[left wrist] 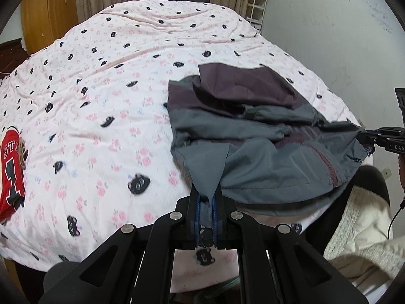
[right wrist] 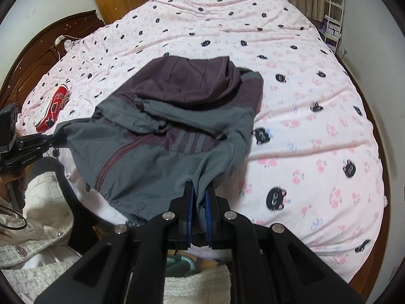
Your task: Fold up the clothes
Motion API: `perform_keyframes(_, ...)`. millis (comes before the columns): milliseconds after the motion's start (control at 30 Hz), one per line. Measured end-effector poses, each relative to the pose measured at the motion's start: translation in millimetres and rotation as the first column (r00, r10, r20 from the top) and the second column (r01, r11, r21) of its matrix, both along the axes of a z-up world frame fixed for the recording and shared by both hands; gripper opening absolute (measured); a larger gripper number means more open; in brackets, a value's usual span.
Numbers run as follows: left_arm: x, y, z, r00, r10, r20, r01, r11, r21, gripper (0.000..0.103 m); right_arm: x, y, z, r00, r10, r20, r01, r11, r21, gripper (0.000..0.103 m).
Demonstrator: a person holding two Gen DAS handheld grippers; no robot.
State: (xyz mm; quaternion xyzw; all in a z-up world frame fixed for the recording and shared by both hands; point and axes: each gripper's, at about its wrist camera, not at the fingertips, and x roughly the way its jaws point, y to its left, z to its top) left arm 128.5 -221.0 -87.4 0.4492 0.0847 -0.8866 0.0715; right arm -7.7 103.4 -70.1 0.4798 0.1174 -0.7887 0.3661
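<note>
A grey and maroon hooded jacket lies crumpled at the near edge of the bed; in the right wrist view the jacket shows its maroon zipper and stripes. My left gripper is shut on a grey corner of the jacket's hem. My right gripper is shut on the hem's other corner. Each gripper shows in the other's view: the right gripper at the far right, the left gripper at the far left. The hem hangs stretched between them off the bed's edge.
The bed's pink cat-print quilt fills both views. A folded red jersey lies at the left; the jersey also shows in the right wrist view. A white shelf rack stands by the wall. The person's white coat is near.
</note>
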Motion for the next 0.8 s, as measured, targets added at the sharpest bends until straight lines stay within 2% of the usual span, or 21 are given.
perform_keyframes(233, -32, -26, 11, 0.999, 0.034, -0.018, -0.033, 0.999, 0.04, 0.007, -32, -16, 27, 1.0, 0.004, -0.006, -0.004, 0.999, -0.036, 0.009)
perform_keyframes(500, -83, -57, 12, 0.998, 0.064, -0.003, -0.064, 0.994, 0.088, 0.007, -84, -33, 35, 0.998, -0.038, 0.04, 0.04, 0.997, -0.064, 0.009)
perform_keyframes(800, -155, -90, -4, 0.996, 0.066, 0.061, -0.074, 0.988, 0.134, 0.007, -165, -62, 17, 0.985, -0.115, 0.132, 0.122, 0.991, -0.051, 0.009)
